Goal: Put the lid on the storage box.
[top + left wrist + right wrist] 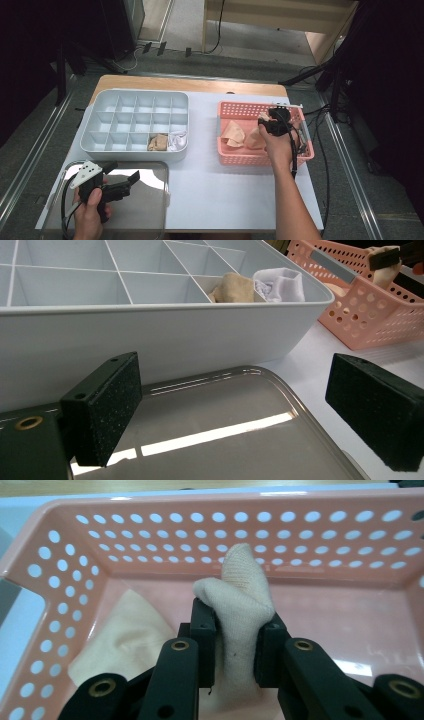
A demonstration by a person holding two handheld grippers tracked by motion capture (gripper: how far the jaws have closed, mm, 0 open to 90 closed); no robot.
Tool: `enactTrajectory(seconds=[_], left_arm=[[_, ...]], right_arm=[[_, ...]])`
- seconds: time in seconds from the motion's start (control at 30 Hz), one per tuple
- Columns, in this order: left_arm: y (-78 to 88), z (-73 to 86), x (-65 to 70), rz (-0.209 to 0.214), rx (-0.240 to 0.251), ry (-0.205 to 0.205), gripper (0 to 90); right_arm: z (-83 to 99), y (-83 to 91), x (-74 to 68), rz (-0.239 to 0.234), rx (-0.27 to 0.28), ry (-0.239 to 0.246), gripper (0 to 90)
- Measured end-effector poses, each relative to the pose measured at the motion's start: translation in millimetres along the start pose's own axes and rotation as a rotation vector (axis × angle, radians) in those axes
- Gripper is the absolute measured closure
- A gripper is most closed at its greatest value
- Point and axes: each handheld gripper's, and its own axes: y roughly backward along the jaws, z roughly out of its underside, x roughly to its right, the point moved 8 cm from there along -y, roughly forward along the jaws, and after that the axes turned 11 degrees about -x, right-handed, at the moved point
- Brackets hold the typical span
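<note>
Pink plastic basket (235, 159) sits at the right of the table in the high view, w/ my right gripper (274, 125) inside it; beige sock (255, 138) bunched under the jaws, a second beige sock (233, 133) lying loose just beside it on the basket floor. Grey divided organizer (100, 145) is well apart to the left, w/ a beige sock roll (158, 142) and a white sock roll (178, 140) already in its near-right compartments. My left gripper (121, 186) hovers over the metal tray (155, 200) at bottom left, nothing in it. Left gripper view: jaws wide apart, only the tray (225, 420) between the pads, organizer wall (200, 340) right ahead, both filled compartments visible past it, basket (370, 315) farther off. Right gripper view: jaws clamped on the beige sock (240, 610), fabric bulging up between the pads, the piece looks raised off the basket floor (350, 630), though I can't be sure it's fully clear; other sock (125, 635) flat at lower left. I judge the step as pick-up from the basket, abt done. Next move, as I see it: lift clear of the basket rim, carry left across to the organizer, aim for an empty compartment next to the filled ones, then release. Watch the dangling end doesn't snag the rim.
</note>
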Motion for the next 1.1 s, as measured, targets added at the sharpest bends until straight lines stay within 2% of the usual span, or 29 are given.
enactTrajectory(seconds=[0.2, 0.4, 0.63, 0.8, 1.1], left_arm=[[-1.6, 0.5, 4.0, -0.001, -0.003, -0.012, 8.5], [-2.4, 1.4, 2.8, -0.001, -0.006, -0.011, 8.5], [-2.2, 1.4, 3.7, -0.002, -0.006, -0.014, 8.5], [-2.4, 1.6, 4.1, -0.003, -0.006, -0.015, 8.5], [-2.9, 1.8, 5.0, -0.002, -0.006, -0.014, 8.5]], right_arm=[[-0.2, 6.4, 8.9, -0.019, 0.040, -0.054, 76.7], [-1.6, 21.0, -2.4, -0.051, 0.136, -0.002, 76.7], [2.1, 38.3, -12.5, -0.086, 0.262, 0.023, 76.7], [4.2, 50.5, -17.5, -0.086, 0.343, 0.041, 76.7], [15.0, 65.3, -25.4, -0.104, 0.435, 0.045, 76.7]])
